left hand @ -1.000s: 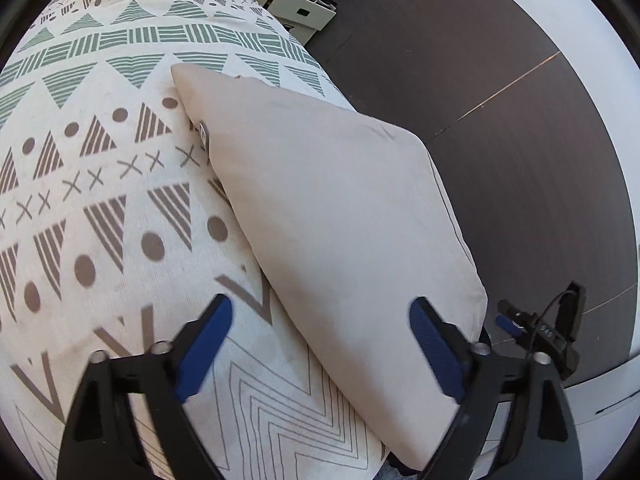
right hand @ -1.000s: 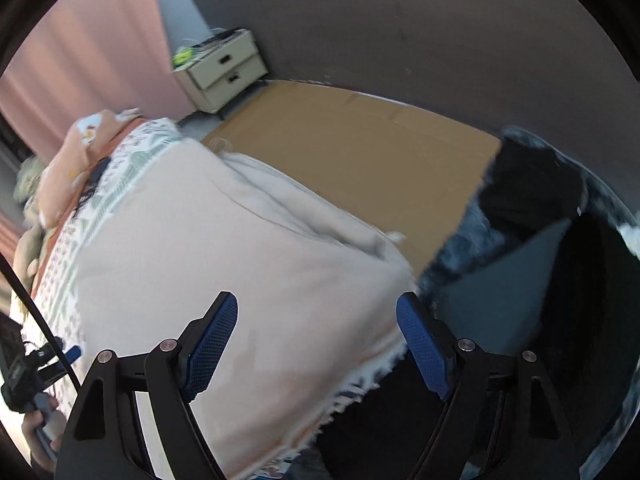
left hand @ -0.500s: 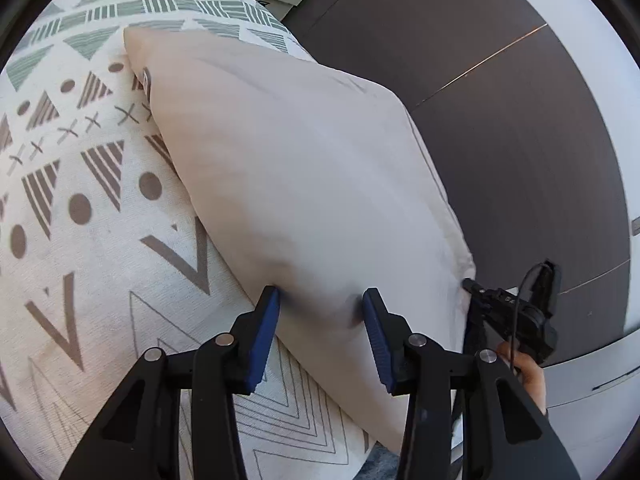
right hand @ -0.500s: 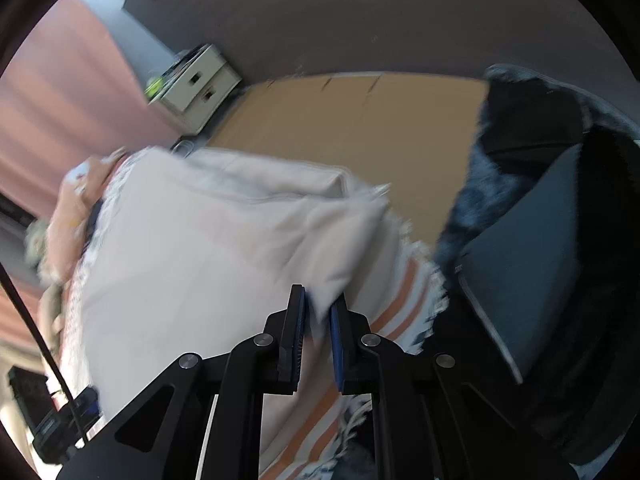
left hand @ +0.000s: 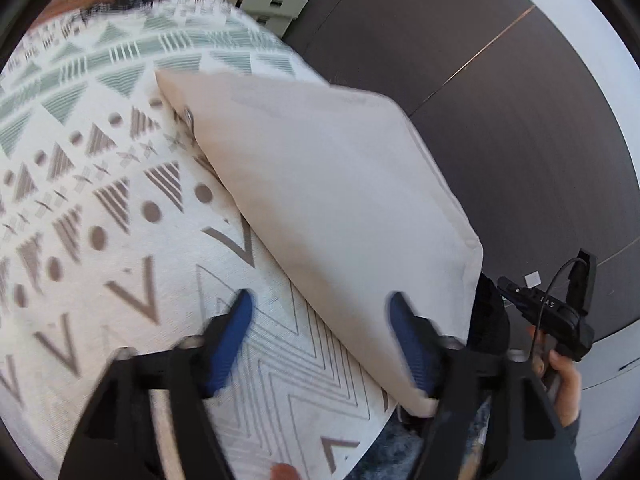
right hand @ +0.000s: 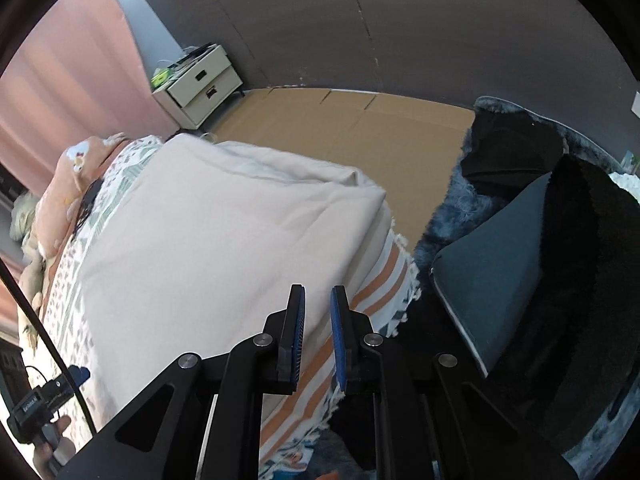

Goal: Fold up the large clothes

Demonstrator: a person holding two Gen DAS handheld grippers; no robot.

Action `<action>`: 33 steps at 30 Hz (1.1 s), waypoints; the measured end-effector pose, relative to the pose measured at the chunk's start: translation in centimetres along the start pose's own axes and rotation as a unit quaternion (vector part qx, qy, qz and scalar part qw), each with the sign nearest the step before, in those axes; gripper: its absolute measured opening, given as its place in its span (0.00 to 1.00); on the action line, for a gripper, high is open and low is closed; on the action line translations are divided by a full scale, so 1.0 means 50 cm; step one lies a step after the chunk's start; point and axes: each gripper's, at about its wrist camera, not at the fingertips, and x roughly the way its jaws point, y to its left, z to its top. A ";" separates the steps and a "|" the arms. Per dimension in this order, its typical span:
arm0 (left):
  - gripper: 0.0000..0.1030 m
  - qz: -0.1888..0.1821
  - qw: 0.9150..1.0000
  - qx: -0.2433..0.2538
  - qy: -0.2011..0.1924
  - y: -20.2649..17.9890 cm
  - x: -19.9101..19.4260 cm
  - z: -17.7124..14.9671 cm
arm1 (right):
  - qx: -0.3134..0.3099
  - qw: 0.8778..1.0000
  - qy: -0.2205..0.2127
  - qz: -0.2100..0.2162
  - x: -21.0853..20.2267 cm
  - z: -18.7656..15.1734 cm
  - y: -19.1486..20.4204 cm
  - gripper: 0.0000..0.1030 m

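free: patterned bedspread [left hand: 100, 216] open from 8 to 11 o'clock | blocked: folded beige garment [left hand: 332, 200] from 12 to 4 o'clock | right view: dark cushion [right hand: 492, 276] and furry throw [right hand: 452, 216] at 3 o'clock | free: cardboard floor [right hand: 360, 128] at 12 o'clock

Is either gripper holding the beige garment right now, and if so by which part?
Neither. The left gripper is open above the beige garment's near edge. The right gripper is nearly closed, its jaws just reopening slightly, with nothing between them.
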 end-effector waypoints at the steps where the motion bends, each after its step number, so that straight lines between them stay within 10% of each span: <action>1: 0.79 0.004 1.000 0.007 -0.009 -0.002 -0.016 -0.003 | -0.002 1.000 -0.001 0.001 0.002 -0.012 0.004 0.28; 4: 0.81 0.013 0.999 0.027 -0.021 -0.013 -0.068 -0.015 | -0.014 1.000 -0.024 0.015 -0.029 -0.035 0.015 1.00; 9: 1.00 0.015 0.997 0.061 -0.053 -0.037 -0.155 -0.040 | -0.030 0.998 -0.055 0.020 -0.105 -0.100 0.041 1.00; 33: 1.00 0.109 0.962 0.124 -0.218 -0.083 -0.617 -0.285 | -0.136 0.978 -0.139 0.070 -0.404 -0.352 0.106 1.00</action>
